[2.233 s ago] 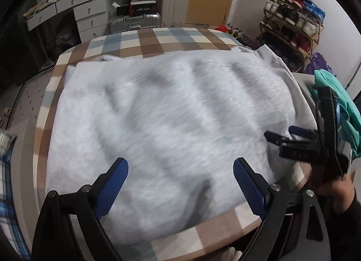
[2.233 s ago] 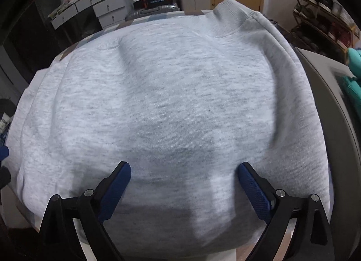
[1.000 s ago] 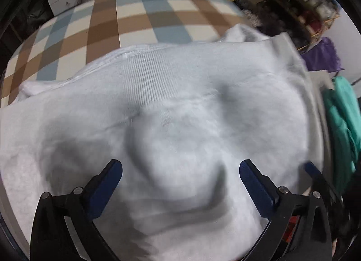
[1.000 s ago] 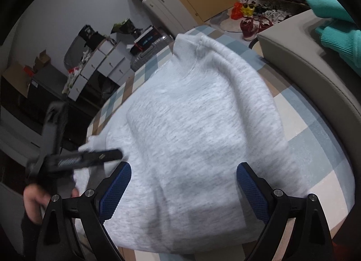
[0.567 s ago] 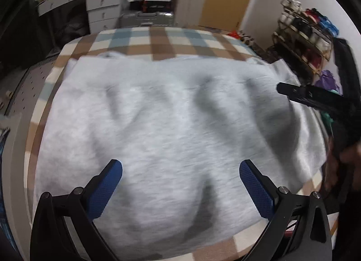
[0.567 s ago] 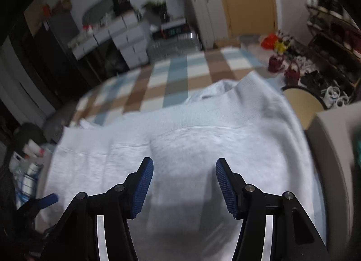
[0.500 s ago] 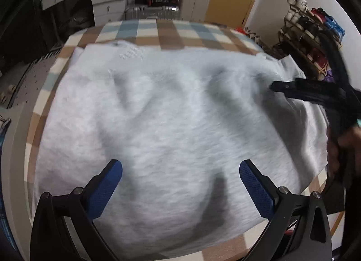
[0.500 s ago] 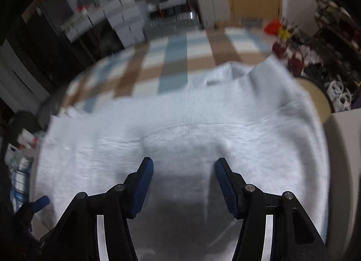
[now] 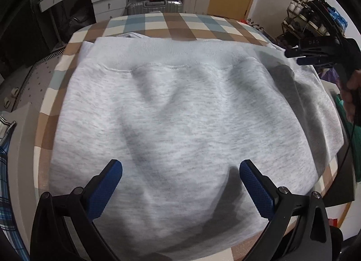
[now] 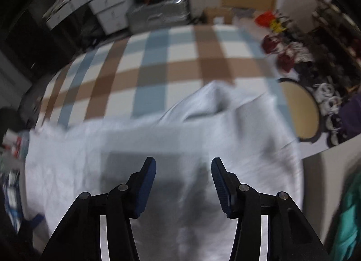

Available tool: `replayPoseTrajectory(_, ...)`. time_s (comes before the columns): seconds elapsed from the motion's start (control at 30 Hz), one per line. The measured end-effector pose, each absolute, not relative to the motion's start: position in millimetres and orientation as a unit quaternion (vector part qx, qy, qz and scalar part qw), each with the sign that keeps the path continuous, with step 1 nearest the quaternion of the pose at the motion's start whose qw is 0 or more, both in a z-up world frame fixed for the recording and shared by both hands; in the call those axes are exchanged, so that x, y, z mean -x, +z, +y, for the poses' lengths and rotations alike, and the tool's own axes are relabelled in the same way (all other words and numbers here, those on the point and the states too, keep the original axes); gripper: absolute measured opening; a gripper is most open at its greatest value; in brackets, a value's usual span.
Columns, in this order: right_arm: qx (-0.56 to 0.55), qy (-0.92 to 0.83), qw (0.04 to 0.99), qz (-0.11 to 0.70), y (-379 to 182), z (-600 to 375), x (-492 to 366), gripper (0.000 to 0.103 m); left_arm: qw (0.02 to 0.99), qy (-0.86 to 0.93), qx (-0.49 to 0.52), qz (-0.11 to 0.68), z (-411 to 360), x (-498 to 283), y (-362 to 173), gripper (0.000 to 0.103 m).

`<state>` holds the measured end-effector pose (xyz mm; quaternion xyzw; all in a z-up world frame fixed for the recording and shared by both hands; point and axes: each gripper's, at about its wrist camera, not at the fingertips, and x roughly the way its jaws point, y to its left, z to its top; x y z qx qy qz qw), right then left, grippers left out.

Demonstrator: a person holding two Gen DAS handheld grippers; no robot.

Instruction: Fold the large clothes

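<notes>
Light grey fleece sweatshirt (image 9: 180,112) lies spread on checked tabletop (image 9: 171,21), barely folded. Left claw (image 9: 180,184) wide open, empty; right claw (image 10: 183,184) half-open, just been closing, empty.

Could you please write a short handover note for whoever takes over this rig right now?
Left tongs: open, empty, above the near part of the grey sweatshirt.
Right tongs: jaws have just been closing, part open, nothing gripped, over the sweatshirt's far right corner.
Sweatshirt lies on the checked table, ribbed hem at the far side, sleeves out of sight.
Done: apparently folded to a rough rectangle.
Left: probably another fold.
</notes>
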<state>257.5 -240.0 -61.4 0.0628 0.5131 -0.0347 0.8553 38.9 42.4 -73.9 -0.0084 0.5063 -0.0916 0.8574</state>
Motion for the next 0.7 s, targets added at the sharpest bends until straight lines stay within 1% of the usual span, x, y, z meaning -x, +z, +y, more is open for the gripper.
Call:
replayPoseTrajectory(0.07,-0.072,-0.063,0.839,0.536,-78.1,-255.0,-269.0,0.049,0.857,-0.081,0.002,0.508,44.5,-40.4,-78.3,0.101)
replayPoseTrajectory(0.1,-0.068,-0.072,0.828,0.552,-90.2,-257.1,-270.5,0.046,0.855,-0.083,0.002,0.512,45.1,-42.4,-81.5,0.101)
replayPoseTrajectory(0.13,-0.059,-0.076,0.815,0.572,-110.4,-260.0,-274.2,0.047,0.853,-0.085,0.004,0.515,46.2,-41.5,-83.0,0.101)
replayPoseTrajectory(0.17,-0.055,-0.073,0.817,0.569,-118.3,-260.1,-276.3,0.048,0.851,-0.086,0.007,0.518,47.1,-42.4,-84.3,0.101)
replayPoseTrajectory(0.2,-0.046,-0.070,0.829,0.553,-119.4,-256.9,-274.8,0.049,0.850,-0.087,0.010,0.519,48.1,-43.6,-84.8,0.101)
replayPoseTrajectory(0.27,-0.035,-0.071,0.830,0.552,-117.2,-252.6,-272.7,0.049,0.851,-0.086,0.011,0.518,49.9,-44.7,-84.0,0.101)
replayPoseTrajectory(0.3,-0.037,-0.070,0.829,0.554,-115.5,-252.1,-269.4,0.046,0.852,-0.085,0.010,0.516,50.5,-44.8,-83.4,0.101)
replayPoseTrajectory(0.33,-0.053,-0.067,0.831,0.549,-106.3,-252.5,-262.8,0.041,0.852,-0.085,0.008,0.516,51.1,-43.0,-82.5,0.101)
replayPoseTrajectory(0.4,-0.099,-0.033,0.841,0.530,-88.3,-248.9,-240.5,0.040,0.854,-0.083,0.005,0.514,52.5,-41.8,-82.7,0.101)
replayPoseTrajectory(0.43,-0.111,0.006,0.843,0.527,-79.8,-239.5,-225.2,0.040,0.853,-0.082,0.004,0.515,52.6,-41.6,-83.3,0.101)
replayPoseTrajectory(0.47,-0.098,0.045,0.841,0.530,-72.0,-223.1,-210.8,0.040,0.852,-0.083,0.003,0.516,52.9,-42.4,-84.2,0.101)
replayPoseTrajectory(0.53,-0.038,0.102,0.838,0.534,-65.8,-178.9,-177.9,0.040,0.851,-0.087,0.004,0.517,53.6,-44.0,-86.9,0.101)
replayPoseTrajectory(0.6,-0.006,0.150,0.819,0.554,-72.7,-137.6,-148.7,0.041,0.848,-0.092,0.007,0.522,56.3,-48.6,-92.7,0.102)
replayPoseTrajectory(0.63,-0.007,0.180,0.805,0.566,-78.7,-119.9,-137.1,0.039,0.845,-0.098,0.012,0.525,58.5,-50.9,-95.7,0.102)
replayPoseTrajectory(0.7,0.004,0.205,0.790,0.577,-90.8,-91.0,-119.7,0.039,0.842,-0.106,0.031,0.529,65.7,-53.7,-96.7,0.102)
